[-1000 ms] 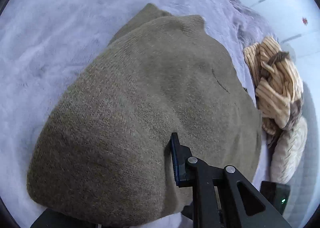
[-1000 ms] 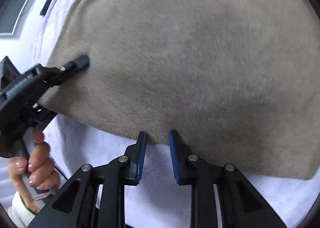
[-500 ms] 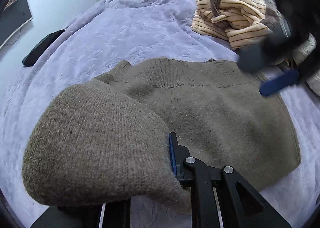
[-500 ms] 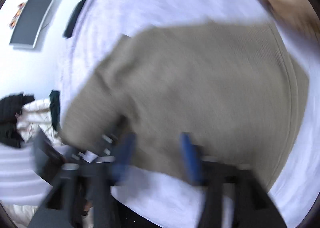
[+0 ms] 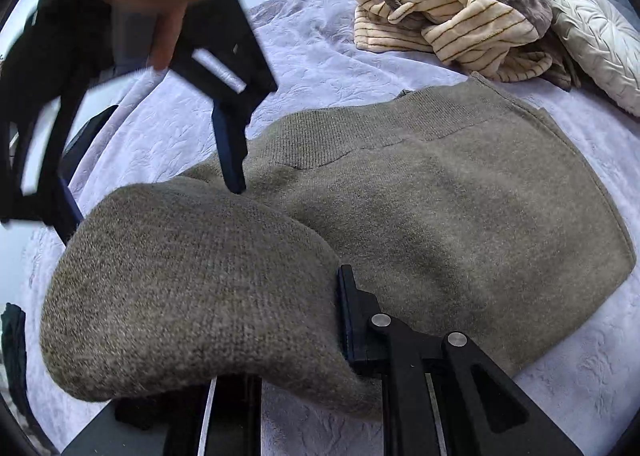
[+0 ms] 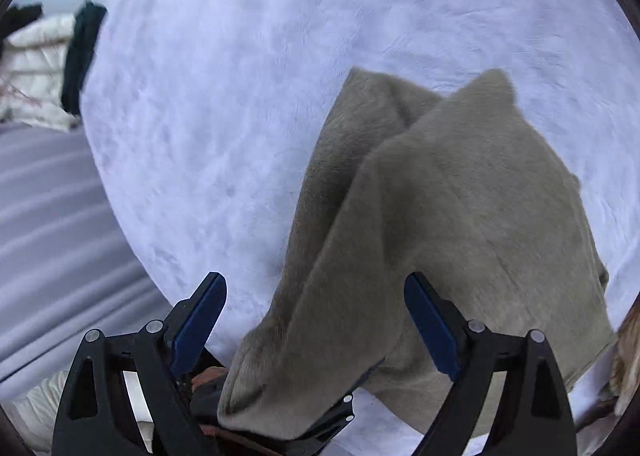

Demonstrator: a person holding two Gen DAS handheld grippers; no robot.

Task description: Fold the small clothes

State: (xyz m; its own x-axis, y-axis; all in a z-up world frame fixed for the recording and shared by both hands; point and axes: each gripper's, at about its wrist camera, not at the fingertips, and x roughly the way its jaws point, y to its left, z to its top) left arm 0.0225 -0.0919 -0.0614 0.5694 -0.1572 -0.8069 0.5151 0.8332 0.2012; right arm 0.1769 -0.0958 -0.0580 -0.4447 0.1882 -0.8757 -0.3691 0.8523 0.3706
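Note:
An olive knit sweater (image 5: 460,216) lies on the lilac bedspread (image 5: 320,56). My left gripper (image 5: 336,320) is shut on a fold of it and holds that part (image 5: 192,288) raised over the rest; only the right finger shows. In the right wrist view the sweater (image 6: 460,224) hangs up from the bed toward the left gripper (image 6: 288,428) below. My right gripper (image 6: 316,320) is open and empty above the lifted fold. It also shows in the left wrist view (image 5: 152,172), blurred, with the hand holding it.
A striped cream garment (image 5: 452,12) is heaped at the far side of the bed, next to a pale pillow (image 5: 592,28). A dark object (image 5: 80,140) lies at the left. White and dark clothes (image 6: 44,60) lie off the bed's edge.
My right gripper has opened, let go of the sweater and swung from the right across to the left above the raised fold. My left gripper keeps its hold.

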